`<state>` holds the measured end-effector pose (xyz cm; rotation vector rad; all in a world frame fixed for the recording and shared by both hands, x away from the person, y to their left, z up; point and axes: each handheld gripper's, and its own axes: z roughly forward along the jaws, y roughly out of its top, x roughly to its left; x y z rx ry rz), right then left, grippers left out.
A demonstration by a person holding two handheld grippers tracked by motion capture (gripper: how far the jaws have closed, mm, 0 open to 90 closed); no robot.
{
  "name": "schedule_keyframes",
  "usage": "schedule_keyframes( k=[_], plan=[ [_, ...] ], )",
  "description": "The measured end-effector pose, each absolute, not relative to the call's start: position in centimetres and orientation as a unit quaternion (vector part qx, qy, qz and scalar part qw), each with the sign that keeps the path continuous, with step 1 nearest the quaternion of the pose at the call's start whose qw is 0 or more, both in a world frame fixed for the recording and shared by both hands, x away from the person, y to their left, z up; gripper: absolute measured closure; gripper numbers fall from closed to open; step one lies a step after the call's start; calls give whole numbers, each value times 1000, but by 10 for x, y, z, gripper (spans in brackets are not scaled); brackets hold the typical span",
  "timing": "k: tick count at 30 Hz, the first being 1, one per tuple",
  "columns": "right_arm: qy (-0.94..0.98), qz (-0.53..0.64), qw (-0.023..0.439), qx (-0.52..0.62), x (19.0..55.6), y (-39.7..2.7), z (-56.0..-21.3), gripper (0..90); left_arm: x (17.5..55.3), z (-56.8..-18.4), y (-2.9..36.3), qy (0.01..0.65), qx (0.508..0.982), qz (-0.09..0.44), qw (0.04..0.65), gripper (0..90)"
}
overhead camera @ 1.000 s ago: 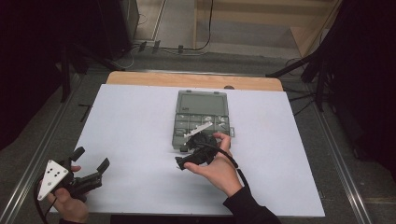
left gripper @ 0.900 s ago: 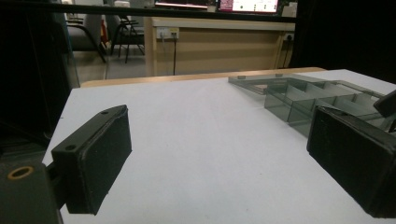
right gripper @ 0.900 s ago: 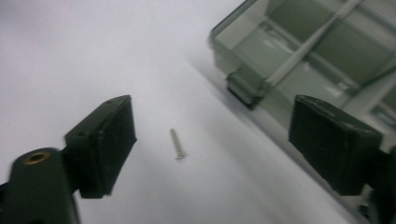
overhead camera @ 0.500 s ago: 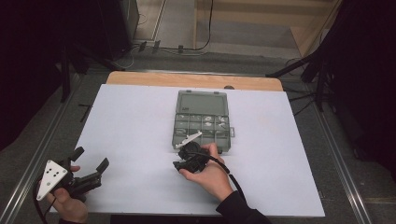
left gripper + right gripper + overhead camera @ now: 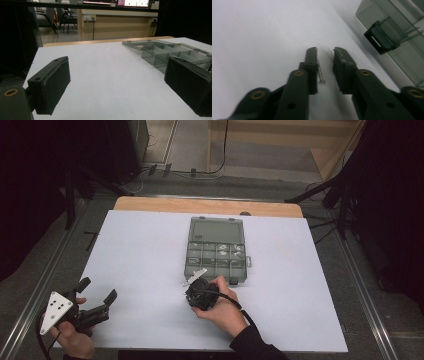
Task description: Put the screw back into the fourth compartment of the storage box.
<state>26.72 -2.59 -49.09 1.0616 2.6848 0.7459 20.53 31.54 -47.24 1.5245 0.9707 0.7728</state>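
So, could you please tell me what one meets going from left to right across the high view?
Left tongs → right tongs → organiser box → bare right part of the white table.

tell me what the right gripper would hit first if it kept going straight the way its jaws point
Likely the screw, lying on the white table between the jaws of the right gripper, which have just been closing. Past it the jaws angle down at bare tabletop; the compartment box sits off to the side.

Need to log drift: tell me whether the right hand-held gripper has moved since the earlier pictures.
Yes. The right hand-held gripper has pulled back off the compartment box toward the table's near edge, jaws closing around a screw.
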Motion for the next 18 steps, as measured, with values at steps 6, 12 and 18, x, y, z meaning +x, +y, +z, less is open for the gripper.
schedule_keyframes(
  k=[6,12,18],
  plan=[
    [893,258,55,365,270,-28,-491,898,205,-472,315,411,645,327,555,65],
    [892,256,52,368,271,-29,-490,900,205,-472,316,413,642,328,557,65],
    [891,255,47,373,272,-33,-487,900,205,-472,317,413,642,327,557,65]
  ],
)
